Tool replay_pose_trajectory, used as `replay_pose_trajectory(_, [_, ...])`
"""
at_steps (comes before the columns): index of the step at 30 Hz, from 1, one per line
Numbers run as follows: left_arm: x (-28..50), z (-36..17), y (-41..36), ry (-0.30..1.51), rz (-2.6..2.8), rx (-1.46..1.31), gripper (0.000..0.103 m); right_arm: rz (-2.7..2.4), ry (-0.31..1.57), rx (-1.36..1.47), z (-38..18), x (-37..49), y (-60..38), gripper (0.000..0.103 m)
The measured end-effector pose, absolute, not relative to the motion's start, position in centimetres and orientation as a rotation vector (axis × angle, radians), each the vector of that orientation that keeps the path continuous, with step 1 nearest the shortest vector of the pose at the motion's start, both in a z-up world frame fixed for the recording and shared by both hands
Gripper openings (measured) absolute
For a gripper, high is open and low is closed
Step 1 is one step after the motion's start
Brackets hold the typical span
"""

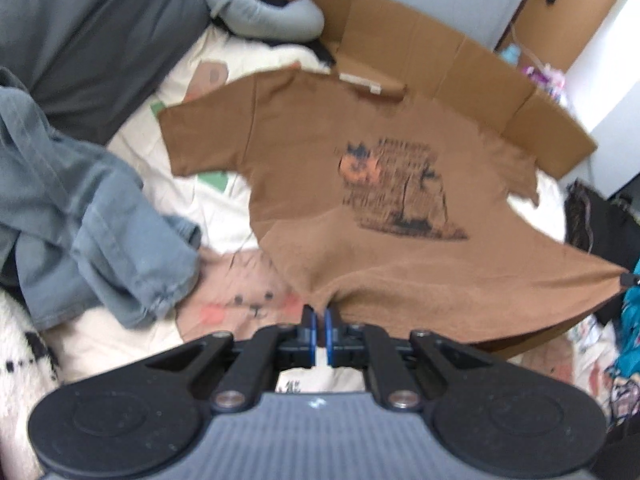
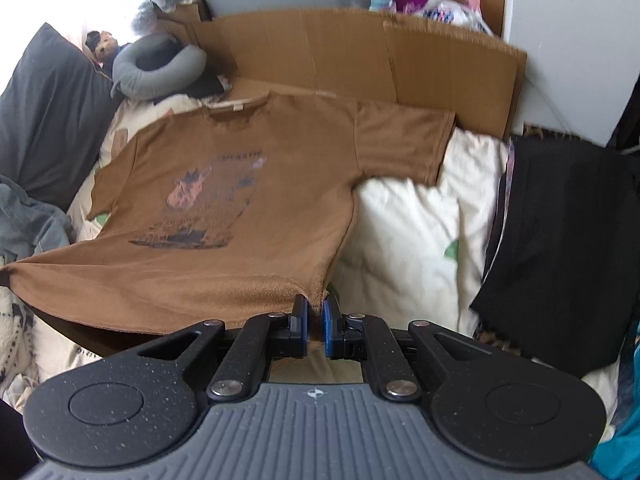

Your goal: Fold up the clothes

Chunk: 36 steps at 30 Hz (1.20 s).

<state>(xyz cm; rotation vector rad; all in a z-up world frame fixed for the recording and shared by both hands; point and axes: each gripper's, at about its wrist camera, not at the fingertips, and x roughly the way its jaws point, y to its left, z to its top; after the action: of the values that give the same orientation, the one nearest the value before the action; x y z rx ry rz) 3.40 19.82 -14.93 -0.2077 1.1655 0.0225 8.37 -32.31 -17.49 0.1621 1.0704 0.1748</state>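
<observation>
A brown T-shirt (image 1: 360, 208) with a dark and orange print lies front up on the bed, collar toward the far cardboard. Its hem is lifted and stretched between the two grippers. My left gripper (image 1: 319, 314) is shut on the hem's left corner. My right gripper (image 2: 315, 304) is shut on the hem's right corner; the same brown T-shirt (image 2: 248, 200) spreads away from it. Both sleeves rest flat on the bedding.
A grey-blue garment (image 1: 100, 232) is heaped at the left. A dark pillow (image 1: 80, 40) and grey neck pillow (image 1: 260, 16) lie beyond. Flattened cardboard (image 2: 360, 56) leans against the wall. A black garment (image 2: 560, 248) sits on the cream bedding (image 2: 420, 232) at the right.
</observation>
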Motion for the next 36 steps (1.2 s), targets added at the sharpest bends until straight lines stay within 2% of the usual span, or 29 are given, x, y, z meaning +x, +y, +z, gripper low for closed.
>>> replay_pose_trajectory(15, [4.4,-25.2,15.3,1.222,-0.025,-0.129,0.005,0.097,1.172,0.197,-26.5,7.8,-33.3,0.006])
replay_pose_trajectory(26, [5.2,-31.3,10.7,1.237,-0.005,-0.121,0.005,0.005,1.162,0.27,-29.3,7.5,-34.1,0.006])
replay_pose_trajectory(28, [5.1,-32.0,10.6,1.212,-0.007,-0.175,0.007,0.004,1.163,0.271,-29.4,7.6,-34.1,0.006])
replay_pose_trajectory(31, [4.8,-32.4,10.7,1.164,-0.025,-0.279,0.015,0.002,1.164,0.273,-29.6,7.7,-34.1,0.006])
replay_pose_trajectory(36, [2.0,-31.3,11.7,1.095,-0.018,-0.327,0.022,0.006,1.162,0.248,-29.6,7.8,-33.7,0.006])
